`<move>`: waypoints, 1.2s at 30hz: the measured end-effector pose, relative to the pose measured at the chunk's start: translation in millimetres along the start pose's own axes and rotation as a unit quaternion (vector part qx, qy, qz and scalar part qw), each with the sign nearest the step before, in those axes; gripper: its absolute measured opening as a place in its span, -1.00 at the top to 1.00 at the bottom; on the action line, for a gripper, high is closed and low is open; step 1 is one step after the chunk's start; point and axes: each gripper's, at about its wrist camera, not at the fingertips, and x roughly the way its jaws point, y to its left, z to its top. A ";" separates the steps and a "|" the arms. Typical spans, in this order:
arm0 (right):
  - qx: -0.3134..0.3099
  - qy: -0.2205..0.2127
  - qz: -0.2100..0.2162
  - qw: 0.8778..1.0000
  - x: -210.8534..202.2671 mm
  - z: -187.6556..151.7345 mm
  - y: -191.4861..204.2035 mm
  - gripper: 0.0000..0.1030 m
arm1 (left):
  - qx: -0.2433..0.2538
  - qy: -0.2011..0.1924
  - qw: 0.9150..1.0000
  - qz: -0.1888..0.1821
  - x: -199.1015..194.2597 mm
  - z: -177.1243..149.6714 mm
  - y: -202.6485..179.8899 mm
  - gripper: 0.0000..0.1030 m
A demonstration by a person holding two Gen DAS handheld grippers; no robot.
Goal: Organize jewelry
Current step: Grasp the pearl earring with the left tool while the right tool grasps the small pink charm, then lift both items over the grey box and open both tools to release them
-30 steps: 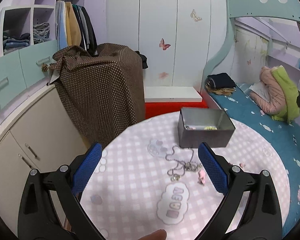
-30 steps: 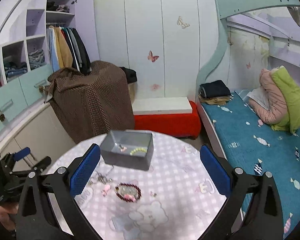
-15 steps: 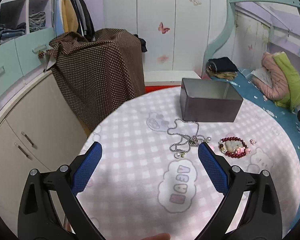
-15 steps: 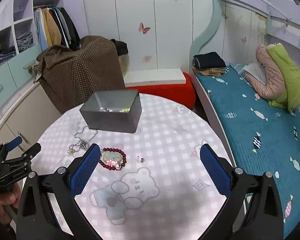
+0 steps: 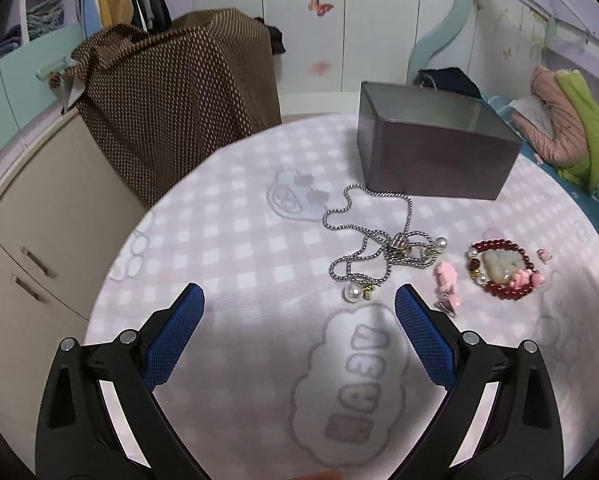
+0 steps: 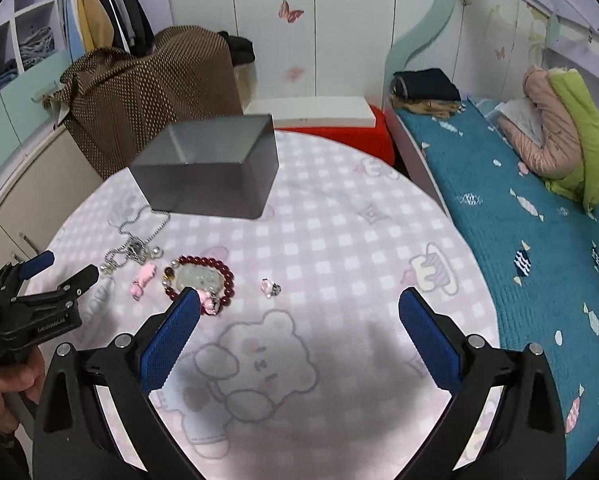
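Both tools hover over a round bench covered in a pink checked cloth with cartoon prints. The left tool has its blue-padded fingers spread wide with nothing between them; a pearl at the near end of the silver chain necklace lies on the cloth just beyond the gap. The necklace sprawls in loops from there up to the front wall of the grey metal box, which stands open-topped toward the far side of the bench. Right of the chain lies a small pink charm, and further right a red bead bracelet ringing a pale stone, with a tiny pink piece beyond it.

The right tool is likewise spread apart and empty. Its left pad sits just in front of the bracelet's near edge. A small pink and dark trinket lies on the cloth right of the bracelet. A bed with a teal blanket runs along the right.
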 end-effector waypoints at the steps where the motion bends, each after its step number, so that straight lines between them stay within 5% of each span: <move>1: 0.000 0.002 0.000 1.000 2.7 0.1 -0.4 -0.84 | -0.002 0.003 1.000 0.000 3.3 0.7 0.0 -0.86; 6: -0.003 0.016 0.001 1.000 19.2 0.5 -2.8 -0.62 | -0.006 0.019 1.000 -0.008 18.3 4.1 -0.1 -0.82; 8: -0.005 0.020 0.004 1.000 23.7 0.6 -3.5 -0.52 | -0.008 0.031 0.999 -0.016 23.2 4.0 0.2 -0.54; 12: -0.007 0.035 0.007 0.999 34.6 -1.6 -5.1 -0.48 | -0.010 0.029 0.999 -0.025 24.9 5.1 2.0 -0.37; 22: -0.012 0.050 0.016 0.999 46.7 -3.5 -3.1 -0.27 | -0.001 0.024 0.998 -0.060 11.8 -3.3 2.8 0.65; 28: -0.028 0.047 0.017 0.998 56.4 -2.4 4.2 -0.10 | -0.002 0.023 0.997 -0.079 2.3 -10.5 6.9 0.69; 31: -0.052 0.040 0.001 0.998 59.9 -0.5 10.0 0.30 | -0.007 0.021 0.996 -0.083 -2.4 -12.6 11.0 0.70; 33: -0.054 0.042 -0.001 0.998 59.1 0.7 10.3 0.78 | -0.008 0.019 0.996 -0.083 -5.9 -13.0 13.2 0.70; 36: -0.064 0.044 0.003 0.997 56.6 -2.2 11.8 0.78 | -0.008 0.015 0.996 -0.082 -11.6 -12.8 16.0 0.70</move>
